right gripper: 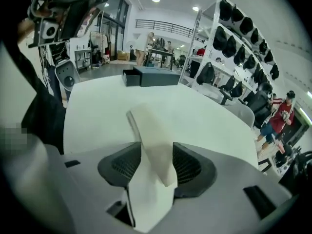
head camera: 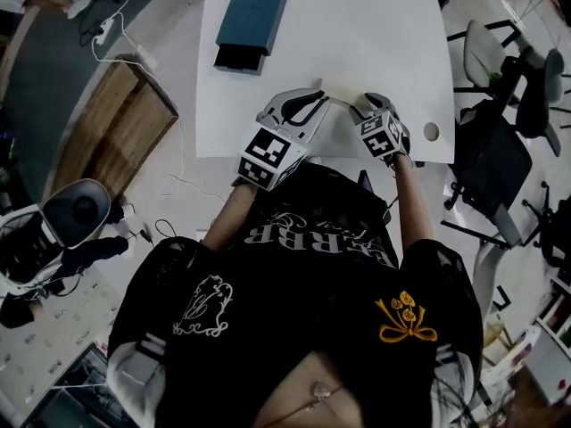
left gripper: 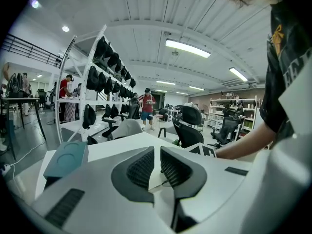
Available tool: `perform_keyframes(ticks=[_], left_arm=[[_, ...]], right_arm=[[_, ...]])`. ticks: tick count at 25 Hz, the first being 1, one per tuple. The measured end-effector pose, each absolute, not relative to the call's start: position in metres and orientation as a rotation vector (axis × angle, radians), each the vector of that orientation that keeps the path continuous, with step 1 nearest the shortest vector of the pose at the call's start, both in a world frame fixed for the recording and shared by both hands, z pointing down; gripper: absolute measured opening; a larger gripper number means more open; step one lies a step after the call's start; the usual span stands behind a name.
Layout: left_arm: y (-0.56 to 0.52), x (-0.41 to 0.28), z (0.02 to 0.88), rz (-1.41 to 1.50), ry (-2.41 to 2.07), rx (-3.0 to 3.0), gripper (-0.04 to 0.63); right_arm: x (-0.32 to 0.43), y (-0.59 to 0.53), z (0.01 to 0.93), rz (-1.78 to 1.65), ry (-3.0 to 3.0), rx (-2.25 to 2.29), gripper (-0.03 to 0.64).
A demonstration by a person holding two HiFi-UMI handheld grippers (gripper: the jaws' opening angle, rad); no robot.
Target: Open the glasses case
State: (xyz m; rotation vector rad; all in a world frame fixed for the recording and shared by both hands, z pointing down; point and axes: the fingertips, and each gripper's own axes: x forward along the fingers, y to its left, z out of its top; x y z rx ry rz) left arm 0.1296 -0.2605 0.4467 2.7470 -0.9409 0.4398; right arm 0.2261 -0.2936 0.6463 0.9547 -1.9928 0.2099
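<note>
1. Head view: the person stands at the near edge of a white table (head camera: 268,87), arms stretched forward, with both tools low over the tabletop.
2. The left tongs (head camera: 318,98) and the right tongs (head camera: 362,106) point at each other, tips close together. The white glasses case (head camera: 342,104) spans the short gap between them and is hard to pick out against the white top.
3. Well beyond the left tongs, at the table's far side, lies a blue-grey box (head camera: 250,20). Office chairs (head camera: 500,150) stand out past the right tongs.
4. Left gripper view: the left tongs (left gripper: 157,152) are nearly closed, with only a slim slot between the ribbed pads. A thin white edge of the glasses case (left gripper: 154,180) sits pinched low in that slot.
5. Just ahead of those jaws, to their right, the marker cube of the right tongs (left gripper: 202,150) peeks up, with the person's forearm (left gripper: 241,147) behind it. The blue-grey box (left gripper: 66,160) lies off to the left of the jaws. A shelf rack (left gripper: 97,82) hung with dark gear stands beyond.
6. Right gripper view: the right tongs (right gripper: 157,155) are clamped on the glasses case (right gripper: 150,130). A flat white panel rises tilted out from between the pads, and more of it hangs below them.
7. Far ahead of these jaws, across the bare table (right gripper: 97,106), lies the blue-grey box (right gripper: 153,76).
</note>
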Motion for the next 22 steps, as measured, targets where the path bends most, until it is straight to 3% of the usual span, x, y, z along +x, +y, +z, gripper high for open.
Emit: perform_keyframes(ticks=[8,22], left_arm=[[-0.264,0.124,0.45,0.448,-0.966,2.732,0.04],[-0.26,0.121,0.459,0.479,-0.965,2.707,0.04]], right_arm=[[0.227,-0.291,0.651,-0.021,-1.891,0.852,0.201],[0.227,-0.295,0.637,-0.005,-1.929,0.855,0.166]])
